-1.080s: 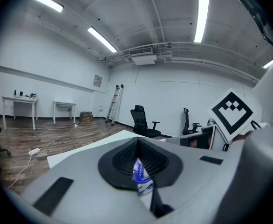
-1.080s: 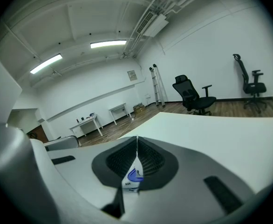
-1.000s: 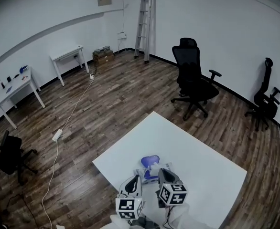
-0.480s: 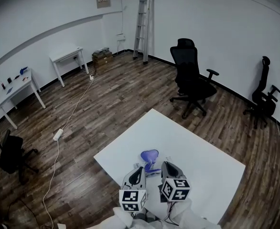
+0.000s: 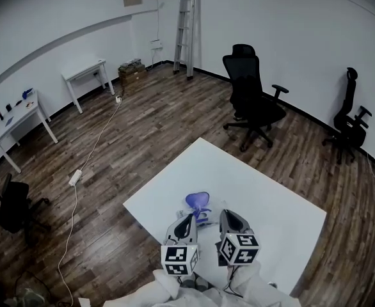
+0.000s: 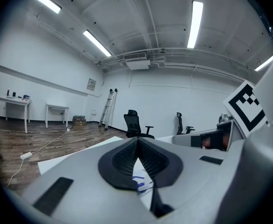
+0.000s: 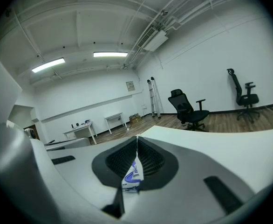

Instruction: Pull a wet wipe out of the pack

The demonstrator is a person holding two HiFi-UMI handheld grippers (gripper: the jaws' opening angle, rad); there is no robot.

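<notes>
item 1: wet wipe pack [image 5: 203,220]. soft flat pouch, glossy white film w/ blue-violet print. rounded violet flip lid [image 5: 198,201], smooth plastic, stands open & tilted up at the pack's far end. pack sits near the front edge of the table [image 5: 271,197], between my two sets of fingers.

item 2: table. matte white rectangular top, sharp corners, set at an angle on dark wood-plank floor [image 5: 130,146].

item 3: left gripper [image 5: 188,217]. pale grey moulded shell tapering to a wedge, black ribbed rubber pads [image 6: 122,160], b/w marker cube at the rear. in the left gripper view my pad tips meet, closed. the pack's white film w/ blue print shows in the narrow gap below the tips. can't tell if the pads nip it or it just lies behind.

item 4: right gripper [image 5: 225,213]. same grey shell, same ribbed black pads [image 7: 150,160], cube at the rear. jaws all but together & clamped on a thin upright fold of the pack [image 7: 133,174], white w/ blue print. fold sits low between the pads, its bottom edge hanging out beneath them.

relative pos.: head view has left fingers at the pack's left side, right fingers at its right side, both tips just beside the open lid, lid between & slightly beyond them.

misc.: black mesh office chair [image 5: 251,101] beyond the table. aluminium ladder [image 5: 186,31] leaning on the far white wall.
</notes>
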